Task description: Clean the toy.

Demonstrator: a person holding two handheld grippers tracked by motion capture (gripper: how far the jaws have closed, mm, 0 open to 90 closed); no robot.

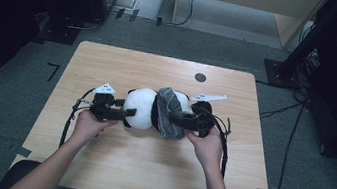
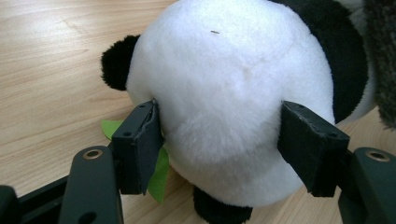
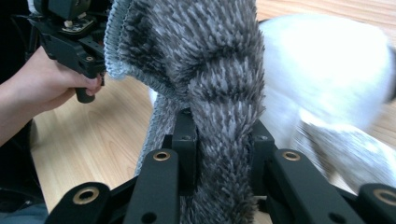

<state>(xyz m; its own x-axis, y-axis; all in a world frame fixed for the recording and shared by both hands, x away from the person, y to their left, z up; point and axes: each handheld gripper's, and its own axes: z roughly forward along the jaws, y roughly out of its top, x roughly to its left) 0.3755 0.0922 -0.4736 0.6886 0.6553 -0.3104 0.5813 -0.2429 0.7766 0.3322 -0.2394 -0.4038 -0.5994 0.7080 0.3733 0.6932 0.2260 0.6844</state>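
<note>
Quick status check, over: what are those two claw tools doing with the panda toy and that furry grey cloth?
Left gripper clamped on plush panda. Right gripper pinching fuzzy grey cloth, draped over the panda. Nothing in the way on the wooden table.

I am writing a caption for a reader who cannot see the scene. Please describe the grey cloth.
On the wooden table lies a plush panda. Over its right part hangs the grey cloth, pinched by the right gripper: shaggy and dark, unlike the smooth white toy.

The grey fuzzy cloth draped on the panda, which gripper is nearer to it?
Right. The right gripper is pinching the grey fuzzy cloth between its jaws, while the left gripper is clamped on the plush panda at its far end, away from the cloth.
</note>
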